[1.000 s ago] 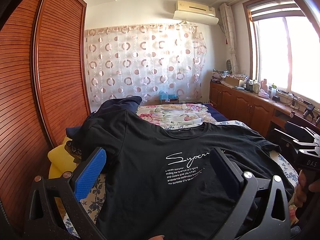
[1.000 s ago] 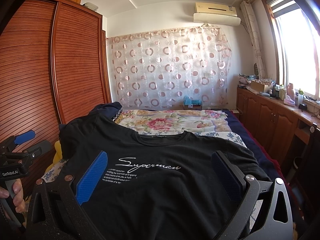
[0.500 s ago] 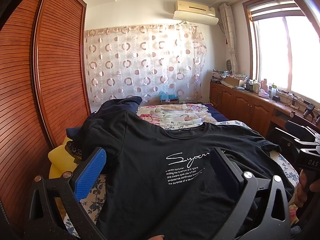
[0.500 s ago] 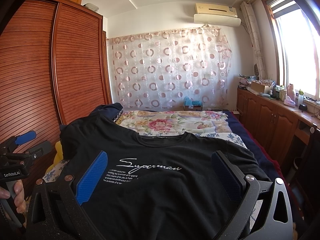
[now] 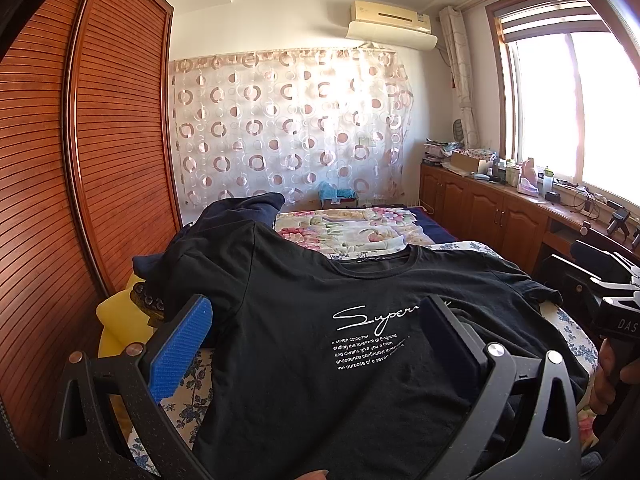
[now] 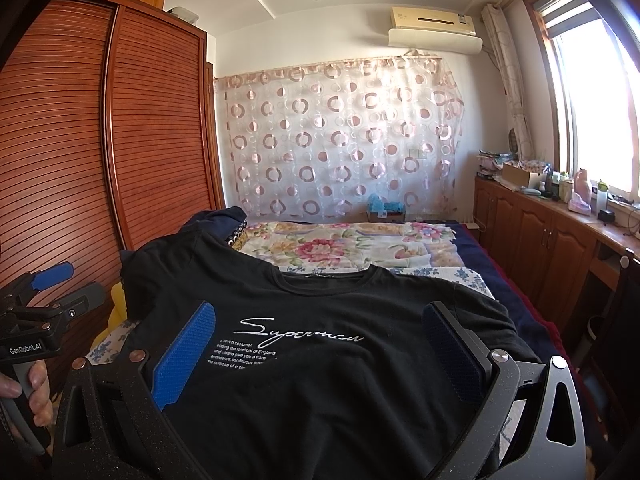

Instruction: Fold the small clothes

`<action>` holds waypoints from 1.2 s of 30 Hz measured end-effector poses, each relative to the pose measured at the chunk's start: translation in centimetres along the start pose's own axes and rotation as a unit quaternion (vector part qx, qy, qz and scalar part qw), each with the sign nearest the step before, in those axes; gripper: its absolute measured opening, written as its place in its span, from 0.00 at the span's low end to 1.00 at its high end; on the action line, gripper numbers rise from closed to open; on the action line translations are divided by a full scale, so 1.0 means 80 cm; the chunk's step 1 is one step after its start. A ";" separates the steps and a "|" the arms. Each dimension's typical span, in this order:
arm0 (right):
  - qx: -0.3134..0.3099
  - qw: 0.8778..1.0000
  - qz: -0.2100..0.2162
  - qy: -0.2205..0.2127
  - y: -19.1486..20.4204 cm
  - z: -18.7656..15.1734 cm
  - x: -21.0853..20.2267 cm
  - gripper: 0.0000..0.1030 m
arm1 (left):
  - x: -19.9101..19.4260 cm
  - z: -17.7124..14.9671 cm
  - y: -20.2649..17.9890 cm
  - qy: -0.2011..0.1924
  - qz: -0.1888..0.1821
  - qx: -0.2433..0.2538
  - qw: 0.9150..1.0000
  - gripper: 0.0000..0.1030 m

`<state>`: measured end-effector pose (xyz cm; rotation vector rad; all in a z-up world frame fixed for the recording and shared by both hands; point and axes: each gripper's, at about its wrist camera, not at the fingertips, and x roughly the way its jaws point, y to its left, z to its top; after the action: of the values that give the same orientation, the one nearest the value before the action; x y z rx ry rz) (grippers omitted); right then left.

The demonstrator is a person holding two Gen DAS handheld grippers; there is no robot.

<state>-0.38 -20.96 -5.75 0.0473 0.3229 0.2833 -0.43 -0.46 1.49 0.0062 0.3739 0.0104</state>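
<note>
A black T-shirt (image 5: 304, 320) with white script print lies spread face up on the bed, collar away from me; it also shows in the right wrist view (image 6: 320, 320). My left gripper (image 5: 316, 316) is open, its blue pads wide apart above the shirt's lower left part. My right gripper (image 6: 320, 320) is open above the shirt's lower middle. Neither holds cloth. The right gripper's body (image 5: 612, 304) shows at the right edge of the left wrist view, and the left gripper's body (image 6: 36, 320) at the left edge of the right wrist view.
A dark navy garment (image 5: 240, 216) lies heaped at the shirt's far left. A floral quilt (image 6: 344, 248) covers the bed beyond. A wooden wardrobe (image 5: 80, 180) stands on the left, low cabinets (image 6: 540, 232) with clutter under the window on the right. A yellow cushion (image 5: 120, 320) is beside the bed.
The right wrist view has tilted up slightly, so the room sits lower in the frame. The left gripper and the shirt have not moved.
</note>
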 end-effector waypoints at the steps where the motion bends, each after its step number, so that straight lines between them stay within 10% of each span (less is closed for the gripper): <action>1: 0.000 1.000 0.000 0.000 0.000 0.000 0.000 1.00 | 0.001 -0.002 0.000 0.000 0.000 0.000 1.000 1.00; 36: 0.001 0.997 0.024 0.077 -0.007 -0.011 0.085 1.00 | 0.052 -0.026 0.059 0.070 0.025 -0.004 0.997 1.00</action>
<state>5.69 -19.61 -8.71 0.0349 0.4747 0.3349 2.63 4.35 -1.95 0.0070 0.5144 0.0617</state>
